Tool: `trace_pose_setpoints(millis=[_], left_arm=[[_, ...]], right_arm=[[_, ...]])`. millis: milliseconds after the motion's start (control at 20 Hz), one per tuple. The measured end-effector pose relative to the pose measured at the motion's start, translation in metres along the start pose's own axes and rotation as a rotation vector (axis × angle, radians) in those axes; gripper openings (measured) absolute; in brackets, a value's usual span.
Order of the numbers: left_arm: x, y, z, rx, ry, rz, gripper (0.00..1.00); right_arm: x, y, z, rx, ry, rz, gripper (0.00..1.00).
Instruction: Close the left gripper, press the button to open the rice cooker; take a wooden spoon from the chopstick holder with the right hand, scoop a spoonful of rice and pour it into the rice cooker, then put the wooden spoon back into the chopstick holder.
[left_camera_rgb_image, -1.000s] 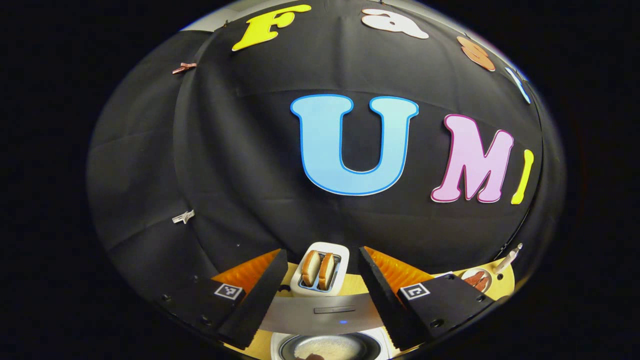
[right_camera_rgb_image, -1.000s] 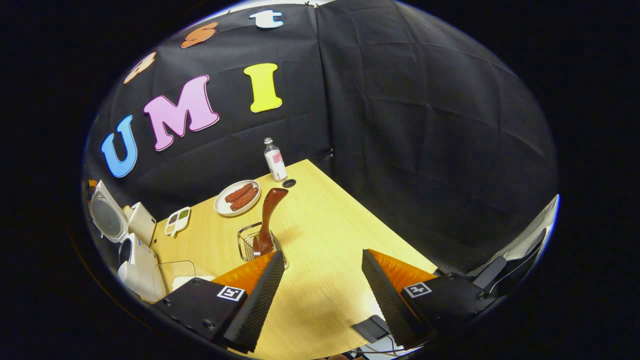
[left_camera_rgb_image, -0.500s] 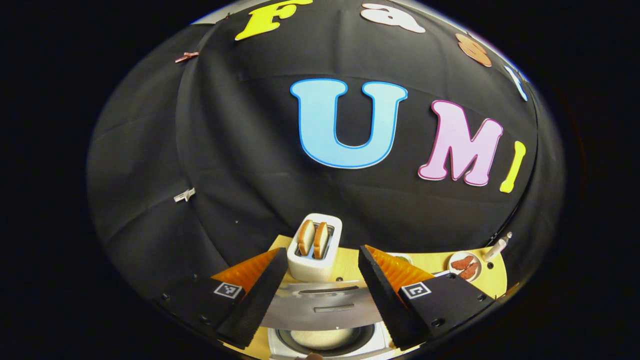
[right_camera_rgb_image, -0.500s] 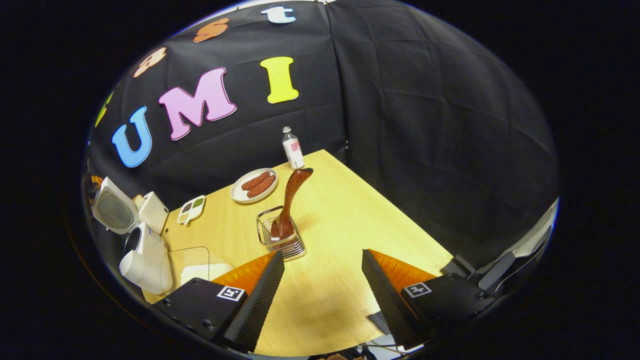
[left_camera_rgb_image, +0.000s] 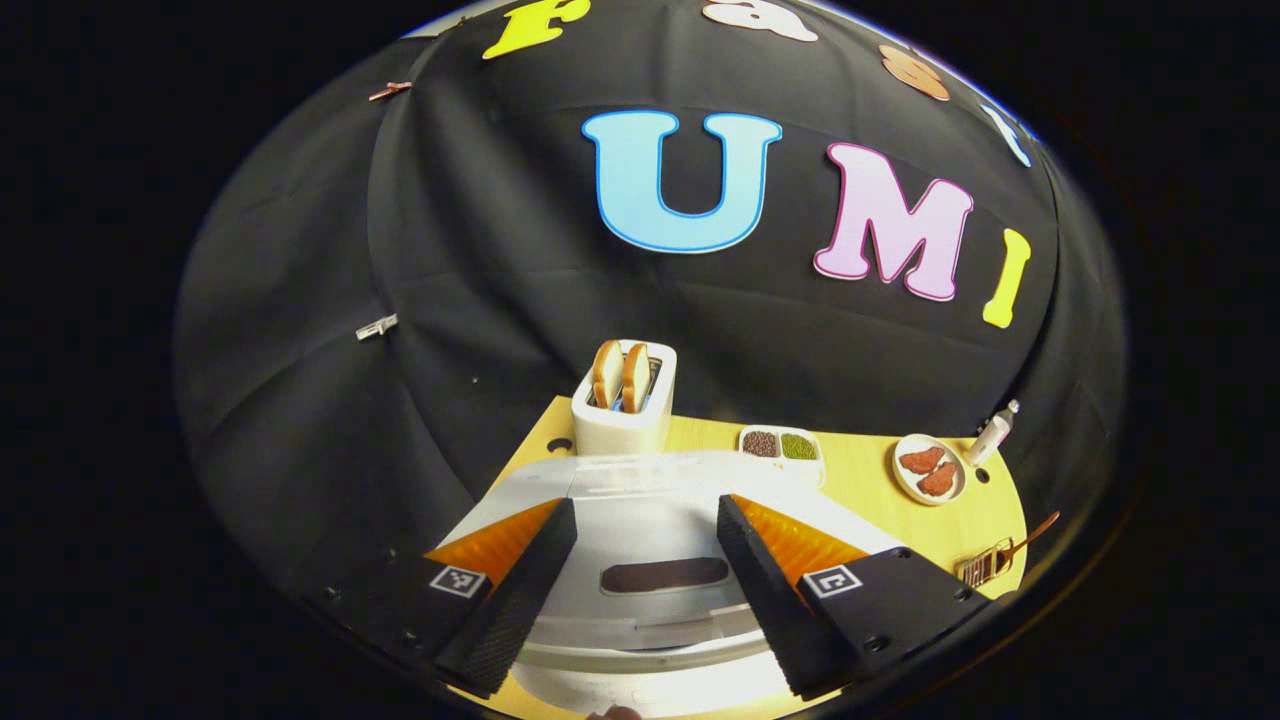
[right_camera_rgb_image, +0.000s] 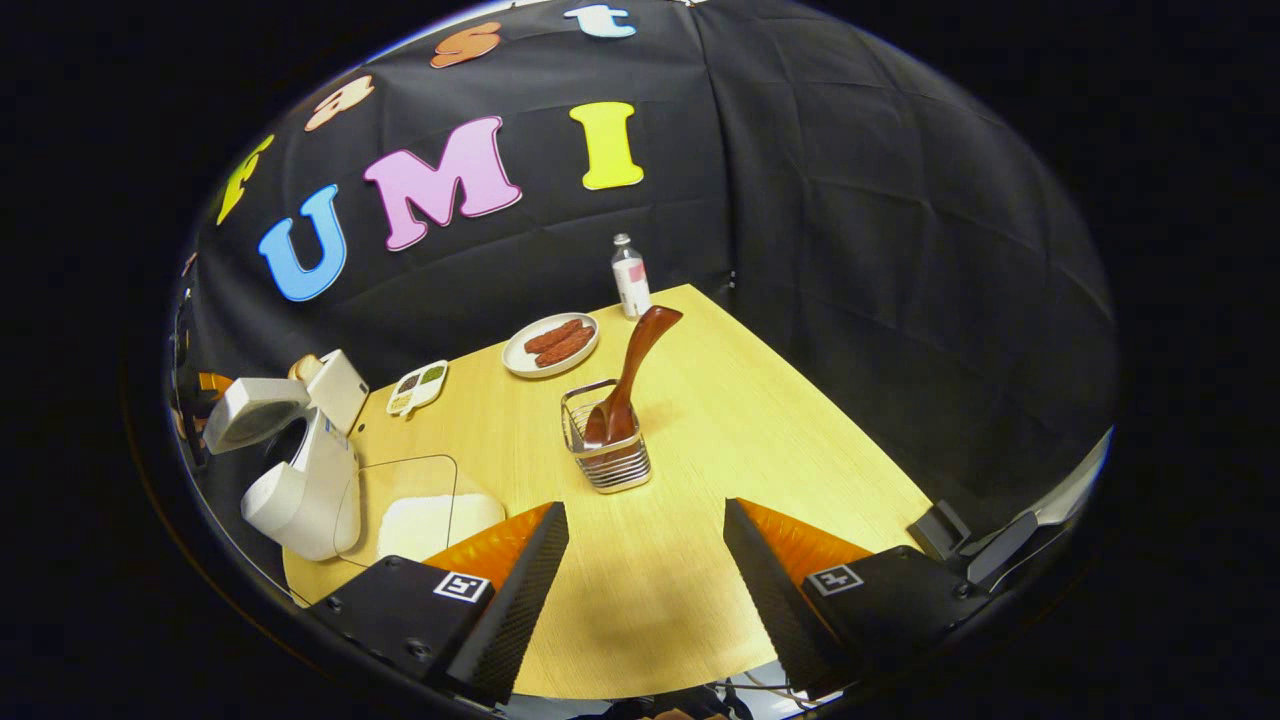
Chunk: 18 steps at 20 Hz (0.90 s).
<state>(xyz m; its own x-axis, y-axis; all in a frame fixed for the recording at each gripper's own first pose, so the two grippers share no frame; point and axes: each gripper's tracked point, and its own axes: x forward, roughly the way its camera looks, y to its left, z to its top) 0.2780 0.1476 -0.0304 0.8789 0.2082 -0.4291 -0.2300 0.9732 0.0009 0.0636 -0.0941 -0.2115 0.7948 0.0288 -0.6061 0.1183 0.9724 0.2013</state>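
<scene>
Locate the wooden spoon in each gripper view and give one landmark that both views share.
Left gripper view: the wooden spoon sits far right near the table's edge, small, poking out of the chopstick holder.
Right gripper view: the wooden spoon stands near the middle, leaning right in the chopstick holder.
Shared landmark: the white plate beside the bottle.

the left tongs (left_camera_rgb_image: 645, 575) hang above the rice cooker (left_camera_rgb_image: 640, 520), fingers spread and empty; the right tongs (right_camera_rgb_image: 645, 580) gape wide, holding nothing.

Even overhead light, soft shadows on the table (right_camera_rgb_image: 700, 560), sharp focus centrally, strong fisheye bending at the edges.
</scene>
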Motion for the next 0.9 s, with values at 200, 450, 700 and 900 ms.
trace_pose_setpoints(millis=[200,450,700,900], left_arm=[[0.001,-0.001,-0.032,-0.011,-0.046,0.022,1.0],[0.009,-0.003,-0.071,0.001,-0.065,0.047,1.0],[0.019,-0.001,-0.098,0.023,-0.047,0.039,1.0],[0.018,-0.003,-0.097,0.039,-0.094,0.025,1.0]], right_arm=[[-0.003,0.011,-0.011,-0.018,0.019,0.022,0.99],[-0.003,0.027,-0.022,-0.055,0.039,0.037,0.99],[-0.006,0.039,-0.032,-0.054,0.062,0.064,0.99],[-0.008,0.059,-0.038,-0.084,0.066,0.1,0.99]])
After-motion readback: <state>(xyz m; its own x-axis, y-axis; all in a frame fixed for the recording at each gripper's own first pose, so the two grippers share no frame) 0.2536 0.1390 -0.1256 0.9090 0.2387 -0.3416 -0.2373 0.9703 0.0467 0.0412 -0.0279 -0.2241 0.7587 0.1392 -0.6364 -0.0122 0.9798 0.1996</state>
